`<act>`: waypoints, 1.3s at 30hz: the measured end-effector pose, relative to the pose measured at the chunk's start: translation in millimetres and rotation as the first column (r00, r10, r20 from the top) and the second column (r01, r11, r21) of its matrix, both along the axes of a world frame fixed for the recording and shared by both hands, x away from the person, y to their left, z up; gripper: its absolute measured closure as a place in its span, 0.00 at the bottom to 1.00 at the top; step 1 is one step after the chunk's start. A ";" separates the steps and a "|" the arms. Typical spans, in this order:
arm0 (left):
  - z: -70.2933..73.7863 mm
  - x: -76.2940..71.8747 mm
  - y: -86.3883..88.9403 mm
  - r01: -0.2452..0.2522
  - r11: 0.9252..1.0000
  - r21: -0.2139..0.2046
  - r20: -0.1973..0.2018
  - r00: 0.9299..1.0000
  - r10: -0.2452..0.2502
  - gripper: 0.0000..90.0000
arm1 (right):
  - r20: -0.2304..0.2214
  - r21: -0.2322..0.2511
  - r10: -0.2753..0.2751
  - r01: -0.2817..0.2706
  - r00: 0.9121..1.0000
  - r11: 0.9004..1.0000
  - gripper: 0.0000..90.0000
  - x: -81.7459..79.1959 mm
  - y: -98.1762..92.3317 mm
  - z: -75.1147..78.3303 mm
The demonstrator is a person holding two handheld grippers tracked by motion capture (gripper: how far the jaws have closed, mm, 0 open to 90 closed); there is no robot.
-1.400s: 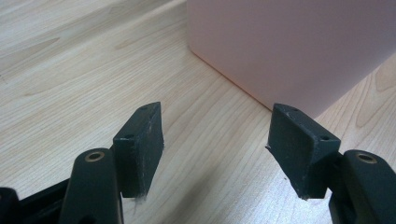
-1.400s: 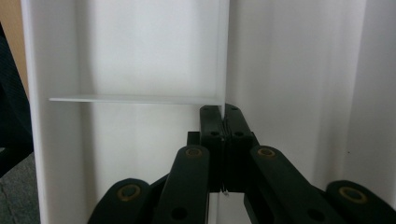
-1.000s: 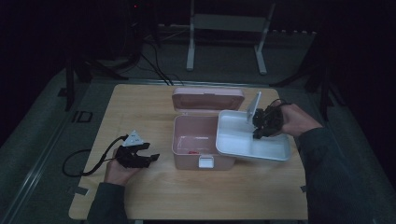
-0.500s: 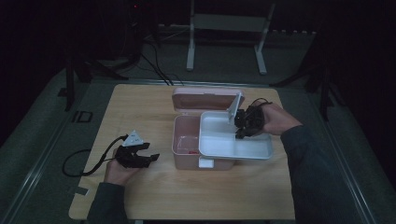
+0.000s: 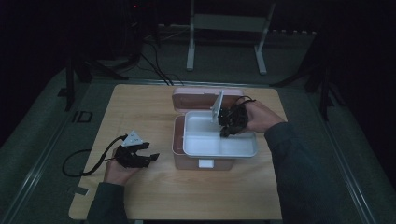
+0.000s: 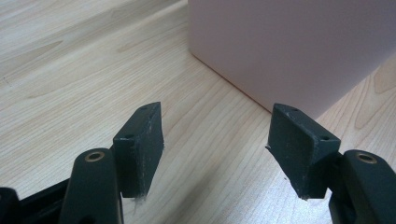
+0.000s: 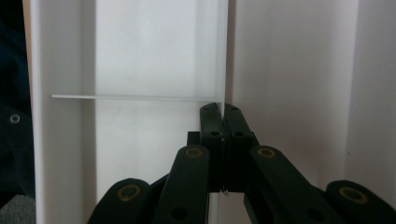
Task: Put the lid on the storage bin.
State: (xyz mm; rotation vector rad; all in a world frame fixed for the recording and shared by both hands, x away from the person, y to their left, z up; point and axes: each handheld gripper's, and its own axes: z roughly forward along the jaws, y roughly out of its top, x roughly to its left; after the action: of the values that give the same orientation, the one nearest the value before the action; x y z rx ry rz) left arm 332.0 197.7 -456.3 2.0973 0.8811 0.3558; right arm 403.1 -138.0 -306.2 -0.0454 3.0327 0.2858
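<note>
Right gripper (image 5: 227, 127) is pinching the white tray (image 5: 219, 140) by its divider, over the pink box (image 5: 177, 140); keep it level, line up the corners, lower slowly, left gripper (image 5: 147, 156) spread wide

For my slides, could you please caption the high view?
Right claw holds a white plastic tray over an open pink plastic box; left claw rests open on the wooden table.

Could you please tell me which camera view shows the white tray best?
The high view: the white tray shows whole there, sitting over the pink box, with the right gripper clamped on its inner wall. The right gripper view shows the tray's inside close up, with its thin divider. The left gripper view shows the box's side.
</note>
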 end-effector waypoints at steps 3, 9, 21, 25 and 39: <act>0.2 0.0 0.4 -0.001 1.000 -0.002 0.001 1.000 0.001 0.39 | -0.001 0.004 0.006 -0.006 1.000 1.000 0.99 2.3 6.6 -1.2; 0.5 -0.4 0.9 -0.001 1.000 -0.004 0.003 1.000 0.001 0.39 | 0.004 0.024 -0.006 0.006 1.000 1.000 0.99 8.3 15.0 -2.6; 0.7 -0.6 1.5 -0.003 1.000 -0.010 0.003 1.000 0.003 0.39 | 0.009 0.020 -0.036 0.035 0.999 0.999 0.99 18.6 24.6 -11.3; 0.9 -0.7 1.6 -0.003 1.000 -0.009 0.003 1.000 0.003 0.39 | 0.005 0.009 -0.037 0.037 0.999 0.999 0.99 20.6 28.1 -15.7; 0.6 -0.5 1.7 -0.002 1.000 -0.009 0.003 1.000 0.002 0.39 | -0.003 0.011 -0.030 0.030 1.000 0.999 0.99 22.2 34.9 -23.7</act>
State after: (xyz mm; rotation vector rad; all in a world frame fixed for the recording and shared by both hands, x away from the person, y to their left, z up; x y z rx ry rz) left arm 331.5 199.4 -455.6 2.0870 0.8820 0.3548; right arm 425.3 -103.2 -329.9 0.0006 3.0314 0.3007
